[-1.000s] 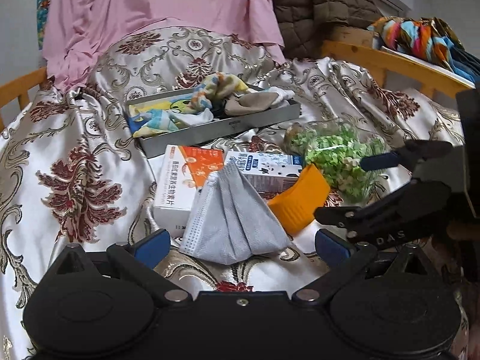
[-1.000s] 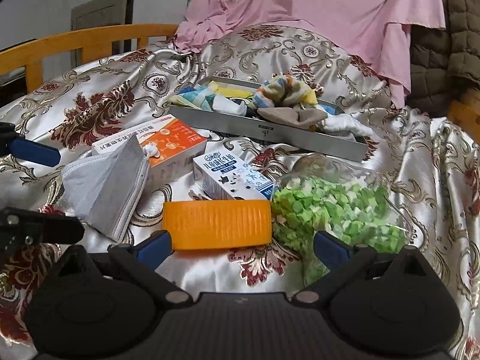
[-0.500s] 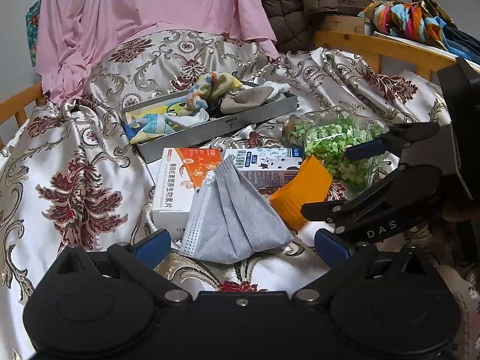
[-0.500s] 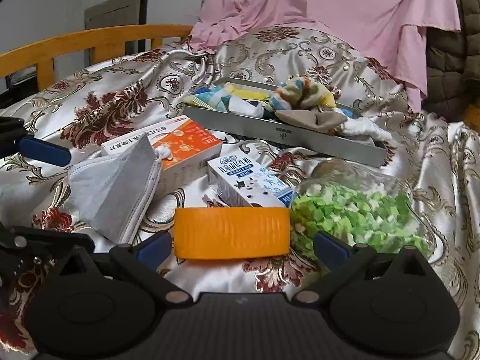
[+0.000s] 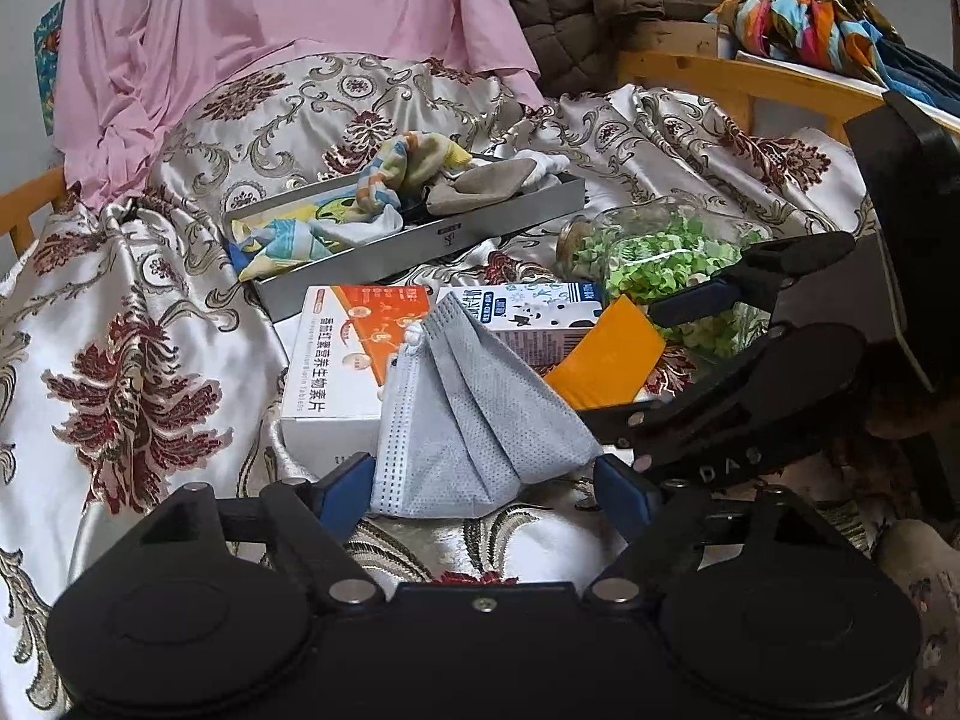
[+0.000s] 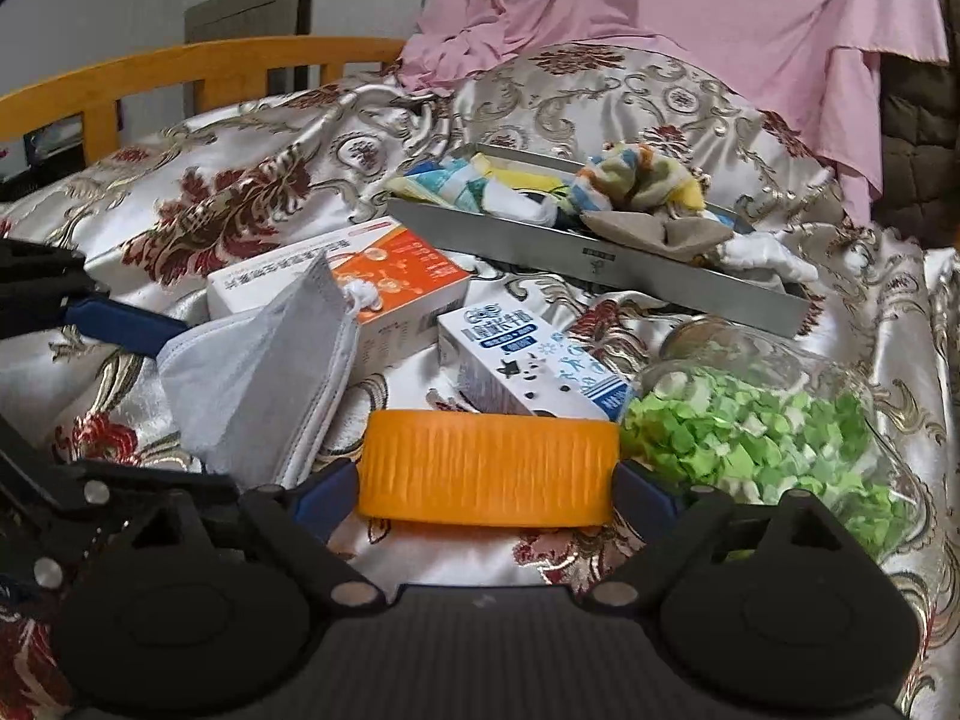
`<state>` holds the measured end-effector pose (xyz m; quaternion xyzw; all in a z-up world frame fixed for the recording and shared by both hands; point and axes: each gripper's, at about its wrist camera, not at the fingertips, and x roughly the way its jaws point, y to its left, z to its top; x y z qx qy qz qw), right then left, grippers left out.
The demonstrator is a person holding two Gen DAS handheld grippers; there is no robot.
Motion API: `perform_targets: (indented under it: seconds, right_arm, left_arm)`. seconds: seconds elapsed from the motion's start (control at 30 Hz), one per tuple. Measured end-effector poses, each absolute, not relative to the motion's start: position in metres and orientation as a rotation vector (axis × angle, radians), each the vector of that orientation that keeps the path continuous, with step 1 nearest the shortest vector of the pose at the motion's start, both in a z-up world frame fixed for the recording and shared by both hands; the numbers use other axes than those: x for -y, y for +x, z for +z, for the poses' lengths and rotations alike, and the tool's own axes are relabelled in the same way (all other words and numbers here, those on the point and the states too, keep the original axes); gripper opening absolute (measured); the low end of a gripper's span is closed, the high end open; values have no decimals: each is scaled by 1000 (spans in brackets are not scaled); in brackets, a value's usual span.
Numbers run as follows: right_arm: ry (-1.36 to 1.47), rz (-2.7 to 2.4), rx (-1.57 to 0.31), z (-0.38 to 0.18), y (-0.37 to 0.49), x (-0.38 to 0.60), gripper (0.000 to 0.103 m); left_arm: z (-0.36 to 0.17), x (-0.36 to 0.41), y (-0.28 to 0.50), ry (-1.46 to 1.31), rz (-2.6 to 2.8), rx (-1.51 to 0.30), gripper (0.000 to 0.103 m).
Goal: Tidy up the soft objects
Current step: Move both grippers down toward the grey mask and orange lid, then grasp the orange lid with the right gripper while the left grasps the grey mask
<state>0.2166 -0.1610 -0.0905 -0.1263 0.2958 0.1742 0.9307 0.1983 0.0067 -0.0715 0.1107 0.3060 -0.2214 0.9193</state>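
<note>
The tray point(image 5: 456, 238) is lying farthest back, cloths point(image 5: 414, 165) sitting in it; before it two boxes point(image 5: 354, 348) are lying, the mask point(image 5: 474, 414) leaning on them, the jar point(image 5: 660, 252) lying right.

My other gripper point(image 5: 708, 360) carries the raised letters "DAS" on its black arm; the orange-and-white box point(image 5: 354, 354) shows Chinese print, with small Latin lettering ending in "Tablets" along its edge; the blue-and-white carton point(image 6: 528, 369) bears Chinese characters I cannot make out.

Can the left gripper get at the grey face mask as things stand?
Probably yes. The left gripper has its jaws open either side of the grey face mask, which lies uncovered against the orange-and-white box.
</note>
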Motion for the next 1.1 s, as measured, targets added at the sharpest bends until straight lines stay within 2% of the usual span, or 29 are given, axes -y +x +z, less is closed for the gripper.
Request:
perform_targets:
  seconds: [0.27, 0.4, 0.47, 0.6, 0.7, 0.77, 0.9, 1.03, 1.1]
  right_arm:
    - [-239, 355, -598, -87, 218, 165, 86]
    - [-232, 352, -597, -87, 218, 167, 81]
    - [-229, 348, -599, -86, 218, 167, 79]
    - [-236, 339, -594, -87, 217, 165, 74]
    - [-229, 333, -592, -86, 217, 165, 67]
    - [-234, 327, -586, -86, 216, 165, 64]
    - [-231, 322, -577, -85, 216, 166, 59]
    - [-234, 313, -558, -85, 214, 166, 53]
    - [-232, 309, -552, -84, 214, 166, 50]
  left_arm:
    - [-70, -24, 207, 58, -481, -684, 88]
    - [-68, -36, 212, -88, -487, -713, 88]
    - [-67, -43, 213, -168, -501, -709, 95]
    - [-67, -42, 215, -226, -509, -697, 96]
    - [-73, -40, 221, -225, -501, -720, 91]
    - [-81, -44, 229, -280, -489, -746, 82]
    - [-87, -54, 237, -371, -463, -752, 74]
    - [-86, -54, 236, -358, -443, -746, 55]
    - [-87, -54, 236, -353, -436, -743, 50]
